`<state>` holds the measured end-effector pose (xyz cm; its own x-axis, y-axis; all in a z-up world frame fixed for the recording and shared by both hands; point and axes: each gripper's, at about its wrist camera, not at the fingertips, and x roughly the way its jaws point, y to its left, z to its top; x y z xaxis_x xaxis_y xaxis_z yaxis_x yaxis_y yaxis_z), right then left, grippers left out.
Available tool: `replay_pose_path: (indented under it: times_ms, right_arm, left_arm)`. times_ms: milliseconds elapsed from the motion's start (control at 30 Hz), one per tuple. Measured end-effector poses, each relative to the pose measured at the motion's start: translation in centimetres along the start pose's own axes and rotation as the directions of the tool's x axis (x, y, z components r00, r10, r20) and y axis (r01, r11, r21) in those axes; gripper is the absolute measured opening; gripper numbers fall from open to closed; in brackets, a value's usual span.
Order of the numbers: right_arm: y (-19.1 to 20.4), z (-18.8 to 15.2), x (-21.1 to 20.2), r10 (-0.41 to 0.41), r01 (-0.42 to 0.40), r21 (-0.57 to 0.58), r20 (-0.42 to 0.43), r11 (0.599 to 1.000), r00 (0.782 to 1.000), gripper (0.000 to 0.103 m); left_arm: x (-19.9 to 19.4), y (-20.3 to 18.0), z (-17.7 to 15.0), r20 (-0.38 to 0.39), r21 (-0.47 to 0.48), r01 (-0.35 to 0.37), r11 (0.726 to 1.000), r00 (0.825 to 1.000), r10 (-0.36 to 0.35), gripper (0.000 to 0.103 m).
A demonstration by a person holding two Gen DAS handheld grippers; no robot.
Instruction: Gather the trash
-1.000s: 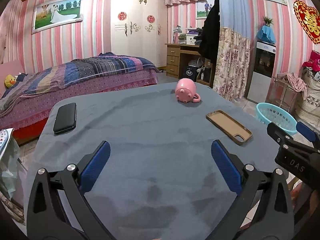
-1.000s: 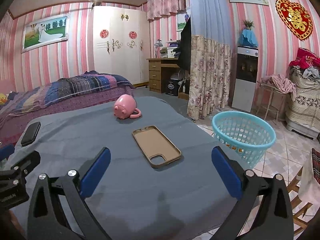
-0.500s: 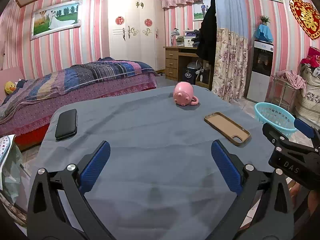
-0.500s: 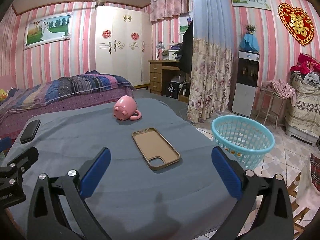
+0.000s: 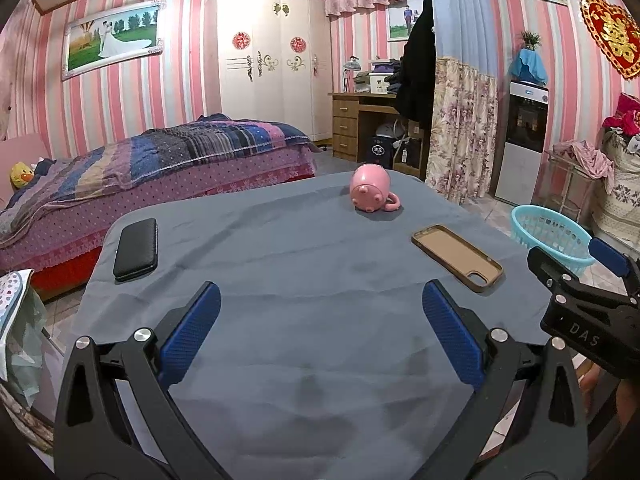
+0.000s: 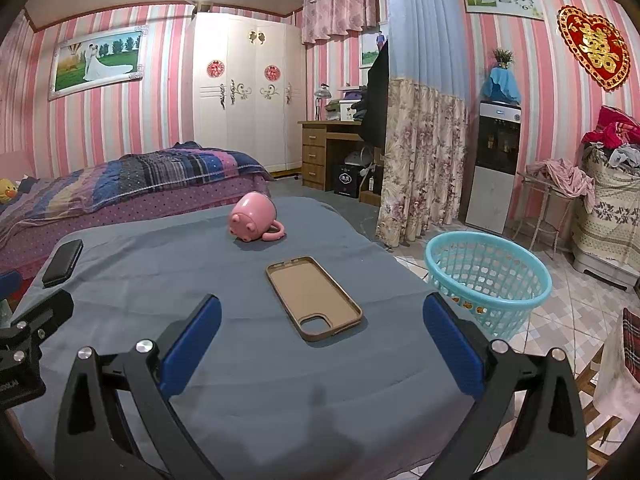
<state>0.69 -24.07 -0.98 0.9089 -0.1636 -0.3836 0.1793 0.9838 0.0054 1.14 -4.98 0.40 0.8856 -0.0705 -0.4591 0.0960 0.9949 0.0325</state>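
Three things are lying on the grey-clothed worktop (image 6: 248,380): a tan phone case (image 6: 314,298) lying flat, inner side up, near the right edge; a pink pig-shaped mug (image 6: 253,218) tipped on its side towards the far edge; and a black phone (image 5: 136,249) resting by the far left corner, well apart from the other two. A turquoise plastic basket (image 6: 488,280) is standing on the tiled floor (image 6: 560,308) just beside the worktop's right side, with a few small bits showing at its bottom. Both tools are hovering above the near part of the cloth, gripping nothing. The right tool (image 6: 322,338) is spread wide, its blue pads (image 6: 450,346) framing the near end of the case. The left tool (image 5: 320,330) is likewise gaping wide over bare cloth. A bed (image 5: 152,168) is sitting beyond the worktop.
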Motion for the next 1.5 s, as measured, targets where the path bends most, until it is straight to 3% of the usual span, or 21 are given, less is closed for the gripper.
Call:
replay_pose_path:
  times_ms: [1500]
  right_arm:
    - [-0.15, 0.07, -0.17, 0.042, -0.042, -0.018, 0.016, 0.999, 0.999, 0.099]
  left_arm:
    - [0.09, 0.23, -0.14, 0.0, 0.012, -0.011, 1.0, 1.0, 0.011, 0.098]
